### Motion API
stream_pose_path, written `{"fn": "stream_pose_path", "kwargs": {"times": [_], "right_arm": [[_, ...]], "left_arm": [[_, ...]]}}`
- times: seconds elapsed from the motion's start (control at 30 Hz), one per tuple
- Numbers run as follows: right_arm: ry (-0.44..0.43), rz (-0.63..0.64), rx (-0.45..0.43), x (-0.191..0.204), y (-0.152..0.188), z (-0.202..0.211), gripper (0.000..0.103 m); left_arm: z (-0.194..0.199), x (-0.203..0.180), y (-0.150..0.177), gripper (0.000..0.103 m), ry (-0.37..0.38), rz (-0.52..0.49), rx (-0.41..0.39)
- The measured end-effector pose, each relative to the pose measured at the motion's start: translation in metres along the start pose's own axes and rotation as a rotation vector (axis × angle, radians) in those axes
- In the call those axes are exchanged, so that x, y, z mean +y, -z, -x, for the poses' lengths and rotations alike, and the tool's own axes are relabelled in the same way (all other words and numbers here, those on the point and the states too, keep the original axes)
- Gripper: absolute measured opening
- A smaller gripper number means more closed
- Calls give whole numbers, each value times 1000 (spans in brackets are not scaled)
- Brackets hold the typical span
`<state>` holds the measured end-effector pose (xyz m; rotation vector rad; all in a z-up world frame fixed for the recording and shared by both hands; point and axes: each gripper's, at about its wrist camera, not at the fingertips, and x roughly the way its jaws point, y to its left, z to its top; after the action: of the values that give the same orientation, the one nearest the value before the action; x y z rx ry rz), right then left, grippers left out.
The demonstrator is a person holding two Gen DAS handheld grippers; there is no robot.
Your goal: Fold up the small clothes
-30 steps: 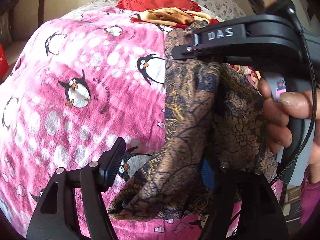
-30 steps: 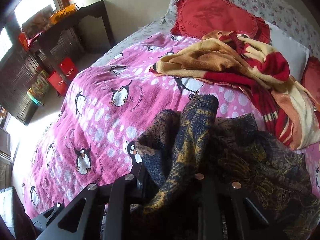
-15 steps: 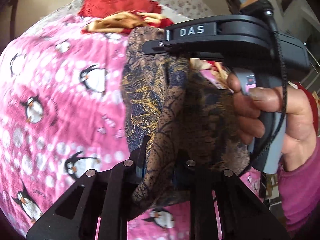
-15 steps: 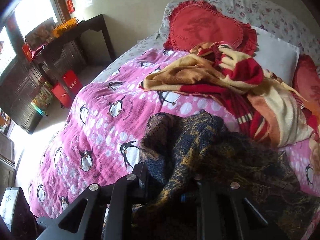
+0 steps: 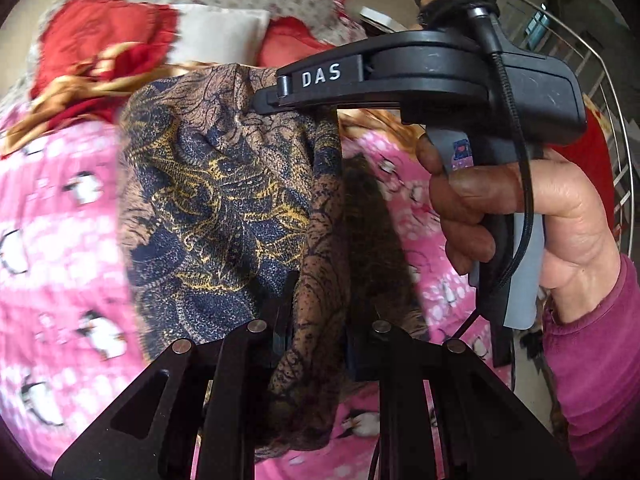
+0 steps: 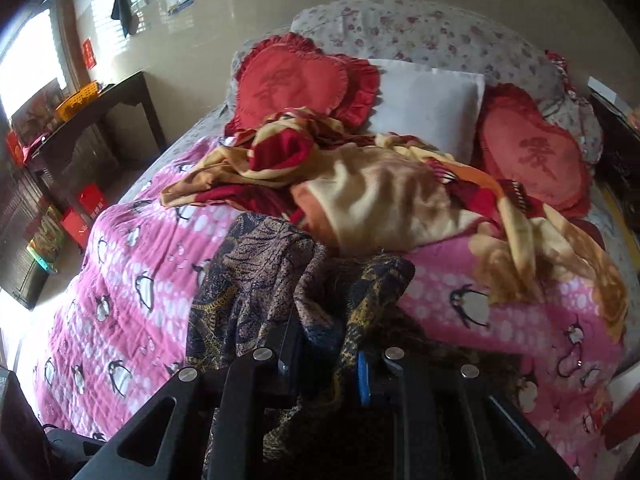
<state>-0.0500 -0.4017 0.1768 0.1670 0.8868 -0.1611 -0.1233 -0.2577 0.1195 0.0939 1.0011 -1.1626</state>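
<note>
A dark brown and navy patterned garment with gold print hangs between both grippers above the pink penguin blanket. My left gripper is shut on a bunched fold of it at the bottom of the left wrist view. My right gripper, black and marked DAS, is held in a hand and pinches the garment's upper edge. In the right wrist view the right gripper is shut on the same garment, which drapes over its fingers.
A crumpled red and yellow blanket lies across the bed behind the garment. Two red heart cushions and a white pillow sit at the headboard. A dark side table stands left of the bed. A metal rack is at right.
Both grippers have lifted the garment higher off the blanket and swung right. The left gripper, open a second ago, has closed on a fold of the garment.
</note>
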Motion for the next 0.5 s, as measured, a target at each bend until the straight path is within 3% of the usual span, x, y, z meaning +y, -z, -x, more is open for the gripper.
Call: {"fn": "stream_pose_path", "kwargs": {"times": [0.23, 0.27, 0.3, 0.37, 0.43, 0.5], "right_arm": [[59, -140, 37, -83, 41, -9, 20], [70, -161, 42, -93, 48, -14, 24], [89, -179, 44, -100, 53, -18, 39], [148, -226, 25, -114, 65, -17, 51], [118, -283, 1, -123, 71, -7, 51], [112, -296, -30, -123, 75, 7, 51]], "left_arm": [[-64, -44, 0, 17, -26, -64, 95], [-71, -46, 0, 20, -25, -63, 119], [-74, -48, 2, 22, 4, -61, 149], [-66, -47, 5, 45, 74, -69, 179], [-45, -45, 6, 59, 78, -96, 151], [-19, -35, 8, 63, 56, -117, 95]]}}
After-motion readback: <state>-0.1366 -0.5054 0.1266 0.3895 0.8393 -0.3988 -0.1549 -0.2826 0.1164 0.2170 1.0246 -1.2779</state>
